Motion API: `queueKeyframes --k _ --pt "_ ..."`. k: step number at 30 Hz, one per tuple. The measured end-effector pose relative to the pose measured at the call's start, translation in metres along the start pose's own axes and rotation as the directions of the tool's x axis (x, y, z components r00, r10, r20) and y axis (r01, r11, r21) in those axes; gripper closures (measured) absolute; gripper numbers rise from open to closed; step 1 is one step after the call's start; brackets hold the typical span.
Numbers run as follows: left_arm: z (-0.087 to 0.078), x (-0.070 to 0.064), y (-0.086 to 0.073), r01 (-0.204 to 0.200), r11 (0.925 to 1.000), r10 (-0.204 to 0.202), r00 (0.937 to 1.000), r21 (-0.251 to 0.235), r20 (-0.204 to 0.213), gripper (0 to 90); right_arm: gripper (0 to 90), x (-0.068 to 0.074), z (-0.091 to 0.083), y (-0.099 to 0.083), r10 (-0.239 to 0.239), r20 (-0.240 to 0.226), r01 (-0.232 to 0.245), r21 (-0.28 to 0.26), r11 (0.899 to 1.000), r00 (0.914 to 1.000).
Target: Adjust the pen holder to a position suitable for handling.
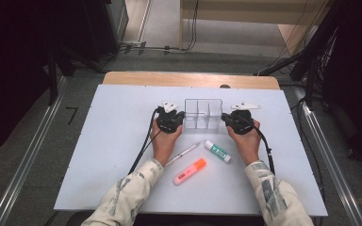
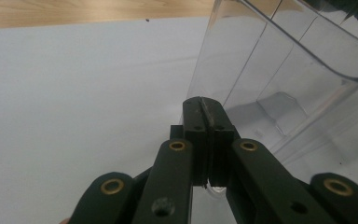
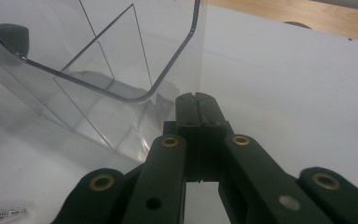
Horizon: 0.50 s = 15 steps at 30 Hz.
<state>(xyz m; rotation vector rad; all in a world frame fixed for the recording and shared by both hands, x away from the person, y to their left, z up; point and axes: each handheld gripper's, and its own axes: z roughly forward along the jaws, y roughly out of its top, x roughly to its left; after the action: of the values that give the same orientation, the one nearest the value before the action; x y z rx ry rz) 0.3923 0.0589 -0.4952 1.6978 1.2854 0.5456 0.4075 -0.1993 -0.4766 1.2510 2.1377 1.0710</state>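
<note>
A clear plastic organizer (image 1: pixel 202 114) with several compartments stands at the middle of the white table (image 1: pixel 118 141). My left gripper (image 1: pixel 181 117) is at its left end and my right gripper (image 1: pixel 225 117) at its right end. In the left gripper view the jaws (image 2: pixel 206 101) are pressed together on the edge of the organizer (image 2: pixel 279 70) wall. In the right gripper view the jaws (image 3: pixel 196 97) are likewise shut where the organizer (image 3: pixel 98 60) end wall runs down into their seam.
Nearer the person lie a white pen (image 1: pixel 184 153), a white glue stick (image 1: pixel 218 151) with a green label, and an orange highlighter (image 1: pixel 189 171). Bare wood (image 1: pixel 191 79) edges the table's far side. Cables trail from both grippers.
</note>
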Motion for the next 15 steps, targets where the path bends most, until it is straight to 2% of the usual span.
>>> queueKeyframes --k 3,4,7,10,12,13,14,15 --pt "-0.006 0.003 0.0 -0.013 0.9999 0.013 0.9999 0.005 0.006 83.3 73.8 -0.005 -0.001 -0.002 0.011 0.006 -0.011 -0.003 1.0 0.9999" --pt "-0.009 0.006 -0.001 -0.007 1.0 0.007 0.9998 0.005 0.017 78.9 71.7 -0.008 -0.002 -0.003 0.014 0.013 -0.014 -0.005 1.0 0.9998" --pt "-0.021 0.014 -0.002 0.0 1.0 0.0 1.0 0.008 0.0 62.4 63.7 -0.016 -0.008 -0.008 0.037 0.027 -0.036 -0.007 0.999 0.999" --pt "-0.034 0.021 -0.005 -0.019 0.9994 0.019 0.9997 0.028 -0.013 47.5 51.8 -0.023 -0.015 -0.013 0.05 0.032 -0.05 -0.011 0.999 0.9982" --pt "-0.043 0.025 -0.008 -0.034 0.9987 0.035 0.9993 0.039 -0.015 42.8 45.0 -0.028 -0.021 -0.016 0.039 0.034 -0.038 -0.022 0.999 0.9987" --pt "-0.043 0.025 -0.008 -0.034 0.9987 0.035 0.9993 0.039 -0.015 39.9 45.0 -0.028 -0.021 -0.016 0.039 0.034 -0.038 -0.022 0.999 0.9987" --pt "-0.052 0.028 -0.01 -0.047 0.998 0.048 0.9987 0.042 -0.016 38.1 40.0 -0.032 -0.027 -0.018 0.044 0.034 -0.043 -0.028 0.999 0.9984" --pt "-0.052 0.028 -0.01 -0.047 0.998 0.048 0.9987 0.042 -0.016 37.8 38.1 -0.034 -0.03 -0.02 0.043 0.035 -0.042 -0.028 0.999 0.9984"
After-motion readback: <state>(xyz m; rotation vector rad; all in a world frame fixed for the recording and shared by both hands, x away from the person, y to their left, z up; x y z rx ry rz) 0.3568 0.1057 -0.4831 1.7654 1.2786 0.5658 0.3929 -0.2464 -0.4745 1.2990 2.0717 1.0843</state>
